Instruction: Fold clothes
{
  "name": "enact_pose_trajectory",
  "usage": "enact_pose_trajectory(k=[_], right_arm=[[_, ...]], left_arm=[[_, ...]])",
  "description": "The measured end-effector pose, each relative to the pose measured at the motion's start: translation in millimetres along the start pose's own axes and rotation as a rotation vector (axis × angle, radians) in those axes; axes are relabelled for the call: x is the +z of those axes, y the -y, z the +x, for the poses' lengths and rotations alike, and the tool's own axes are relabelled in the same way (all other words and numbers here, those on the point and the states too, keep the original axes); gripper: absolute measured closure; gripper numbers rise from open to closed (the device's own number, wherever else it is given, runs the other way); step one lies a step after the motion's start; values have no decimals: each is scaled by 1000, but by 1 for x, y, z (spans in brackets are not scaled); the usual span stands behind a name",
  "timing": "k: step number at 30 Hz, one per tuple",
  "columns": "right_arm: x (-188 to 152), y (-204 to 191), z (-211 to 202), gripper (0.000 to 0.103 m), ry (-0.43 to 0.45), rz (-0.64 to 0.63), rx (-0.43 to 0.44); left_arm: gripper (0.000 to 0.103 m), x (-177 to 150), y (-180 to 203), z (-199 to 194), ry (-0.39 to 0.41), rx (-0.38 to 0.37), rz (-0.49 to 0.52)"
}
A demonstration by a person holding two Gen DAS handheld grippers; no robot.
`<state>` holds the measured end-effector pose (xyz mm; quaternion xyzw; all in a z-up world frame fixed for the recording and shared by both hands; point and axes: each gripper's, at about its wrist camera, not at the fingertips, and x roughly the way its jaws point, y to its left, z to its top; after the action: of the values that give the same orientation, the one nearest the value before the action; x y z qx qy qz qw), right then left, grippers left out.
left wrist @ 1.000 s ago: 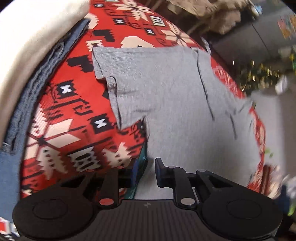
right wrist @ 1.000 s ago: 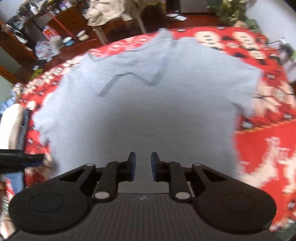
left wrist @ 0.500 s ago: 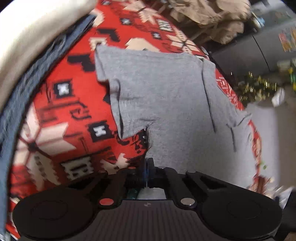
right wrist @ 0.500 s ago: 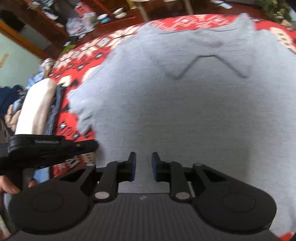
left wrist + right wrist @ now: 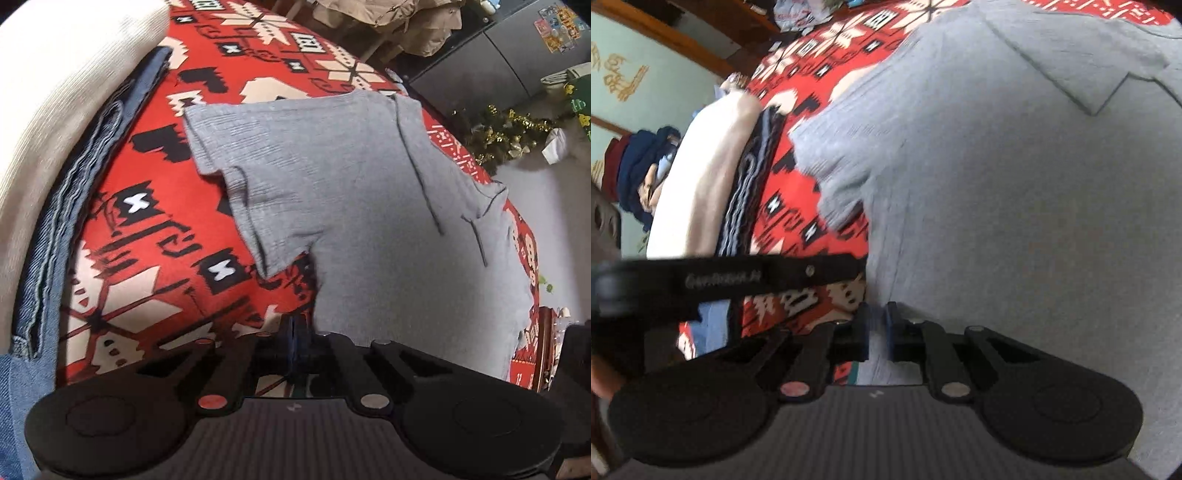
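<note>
Left wrist view: grey T-shirt (image 5: 351, 206) lying flat on the red patterned cloth (image 5: 147, 229) of the bench, 1 short sleeve spread toward a stack of folded blue denim (image 5: 74, 206) under a cream knit (image 5: 62, 74). Left tool (image 5: 294, 332) pressed together at the shirt's near side edge; whether fabric is caught cannot be told.

Right wrist view: the T-shirt's ribbed body fills the frame. Right tool (image 5: 876, 325) closing, jaws narrowly apart, the hem edge between them.

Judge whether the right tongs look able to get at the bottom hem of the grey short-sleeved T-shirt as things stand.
Probably yes. The right tongs are closing with the hem of the grey T-shirt already between them. Nothing covers that edge; the left tongs sit to one side.
</note>
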<state>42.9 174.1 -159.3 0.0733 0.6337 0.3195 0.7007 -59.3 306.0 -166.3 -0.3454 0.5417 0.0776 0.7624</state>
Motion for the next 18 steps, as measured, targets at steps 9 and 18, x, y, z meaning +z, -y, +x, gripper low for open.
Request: enact_pose_trajectory(k=[9, 18], right_arm=[[-30, 6, -12, 94, -45, 55, 40], [-48, 4, -2, 102, -108, 56, 49]], left_arm=[[101, -37, -22, -31, -59, -27, -110], [100, -56, -18, -28, -101, -25, -69]])
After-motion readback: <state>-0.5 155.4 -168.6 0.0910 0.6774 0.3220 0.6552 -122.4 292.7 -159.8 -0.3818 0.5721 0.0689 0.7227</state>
